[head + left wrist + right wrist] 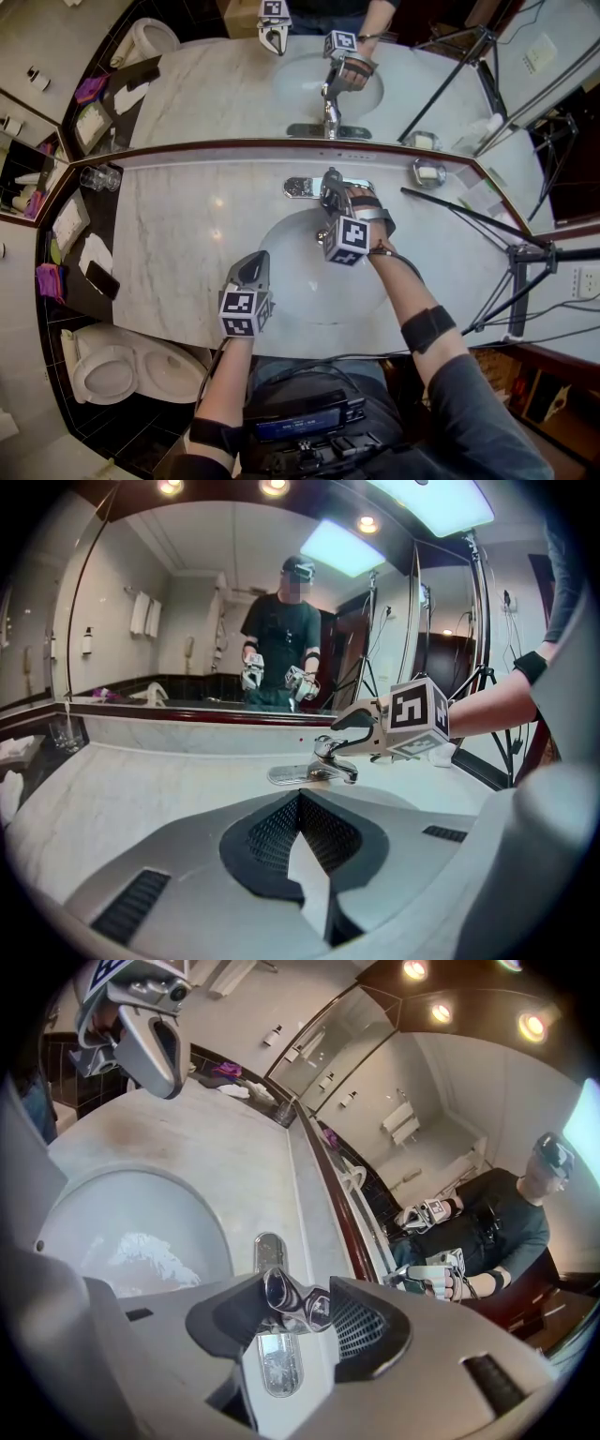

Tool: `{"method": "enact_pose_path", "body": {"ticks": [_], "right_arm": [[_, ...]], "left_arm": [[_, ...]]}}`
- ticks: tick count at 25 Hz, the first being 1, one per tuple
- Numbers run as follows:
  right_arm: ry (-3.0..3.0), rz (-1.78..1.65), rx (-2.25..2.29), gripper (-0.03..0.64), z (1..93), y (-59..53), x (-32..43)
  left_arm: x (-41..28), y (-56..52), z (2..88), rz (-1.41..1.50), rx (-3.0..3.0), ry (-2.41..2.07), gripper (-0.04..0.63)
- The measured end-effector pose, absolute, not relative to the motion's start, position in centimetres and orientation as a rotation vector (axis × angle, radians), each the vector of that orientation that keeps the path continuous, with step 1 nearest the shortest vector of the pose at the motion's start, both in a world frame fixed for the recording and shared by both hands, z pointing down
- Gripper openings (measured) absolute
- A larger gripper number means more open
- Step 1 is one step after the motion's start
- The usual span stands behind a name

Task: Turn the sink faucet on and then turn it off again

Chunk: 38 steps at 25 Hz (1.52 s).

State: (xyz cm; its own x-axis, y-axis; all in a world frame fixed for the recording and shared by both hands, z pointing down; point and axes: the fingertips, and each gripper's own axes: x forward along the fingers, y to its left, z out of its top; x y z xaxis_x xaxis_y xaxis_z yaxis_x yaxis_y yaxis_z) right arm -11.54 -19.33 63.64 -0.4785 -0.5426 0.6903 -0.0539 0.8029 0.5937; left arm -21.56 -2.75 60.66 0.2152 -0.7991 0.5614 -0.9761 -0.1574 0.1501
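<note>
Right claw seemingly pinches the faucet handle; left claw closed, empty

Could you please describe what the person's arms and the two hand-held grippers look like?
The left hand-held gripper and right hand-held gripper are each a grey shell with black meshed pads and a white cube bearing black square markers. Black straps wrap both forearms; the sleeves are dark.

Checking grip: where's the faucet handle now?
Right gripper view, centre: faucet handle clamped in the right claw, above the base plate, sink basin at its left.
</note>
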Motion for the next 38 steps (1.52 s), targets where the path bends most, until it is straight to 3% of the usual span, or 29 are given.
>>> {"method": "enact_pose_path", "body": {"ticks": [33, 38], "right_arm": [[-2.064, -0.432, 0.535, 0.215, 60.2, -19.0, -10.0], [-2.143, -0.33, 0.65, 0.115, 58.1, -18.2, -7.7]], "left_arm": [[-22.4, -2.8, 58.0, 0.464, 2.022, -1.694, 0.003], [-22.5, -3.0, 57.2, 0.447, 2.024, -1.708, 0.005]]}}
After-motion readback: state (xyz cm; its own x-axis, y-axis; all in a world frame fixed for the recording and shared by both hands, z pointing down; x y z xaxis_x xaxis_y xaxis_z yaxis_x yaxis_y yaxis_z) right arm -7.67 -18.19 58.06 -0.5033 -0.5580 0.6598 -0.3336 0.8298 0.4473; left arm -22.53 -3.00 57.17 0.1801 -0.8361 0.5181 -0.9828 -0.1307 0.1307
